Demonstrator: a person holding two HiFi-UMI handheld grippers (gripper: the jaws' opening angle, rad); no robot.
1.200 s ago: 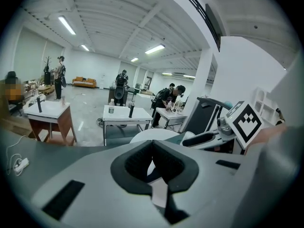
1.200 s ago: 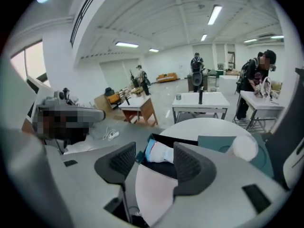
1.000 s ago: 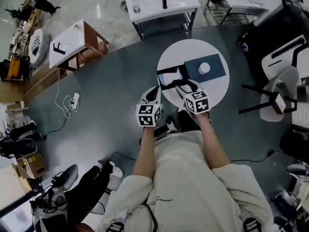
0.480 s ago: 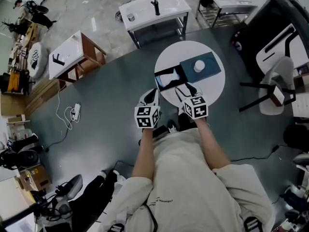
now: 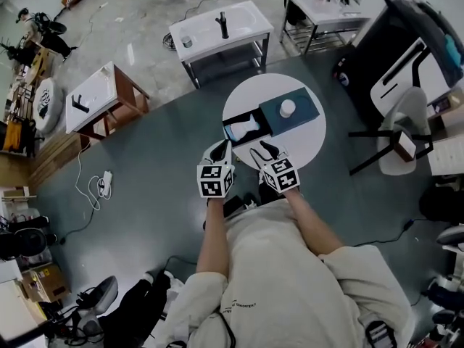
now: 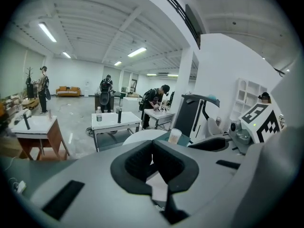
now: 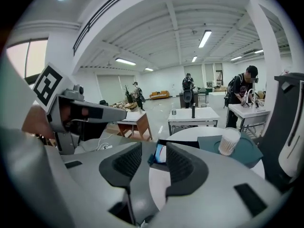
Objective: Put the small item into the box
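Note:
A round white table (image 5: 308, 138) bears a black box (image 5: 227, 130), open, with something white inside. Beside it lies a dark teal lid (image 5: 304, 113) with the small white cylinder (image 5: 288, 108) standing on it. My right gripper (image 5: 259, 149) hovers at the table's near edge, open and empty; its jaws have just been closing. The right gripper view frames the box (image 7: 160, 152) between those jaws (image 7: 154, 148), with the cylinder (image 7: 229, 141) to the right. My left gripper (image 5: 220, 149) is off the table's left edge, its tips (image 6: 152, 144) together on nothing. The cylinder (image 6: 175, 136) shows beyond them.
White sink stands (image 5: 217, 27) (image 5: 322, 6) are behind the table, and a wood-sided one (image 5: 101, 96) is at left. A chair (image 5: 399, 133) and a dark cart (image 5: 384, 42) crowd the right side. Several people stand far off in the hall.
Both grippers have drawn back from over the box toward the table's near edge. The right jaws have narrowed.

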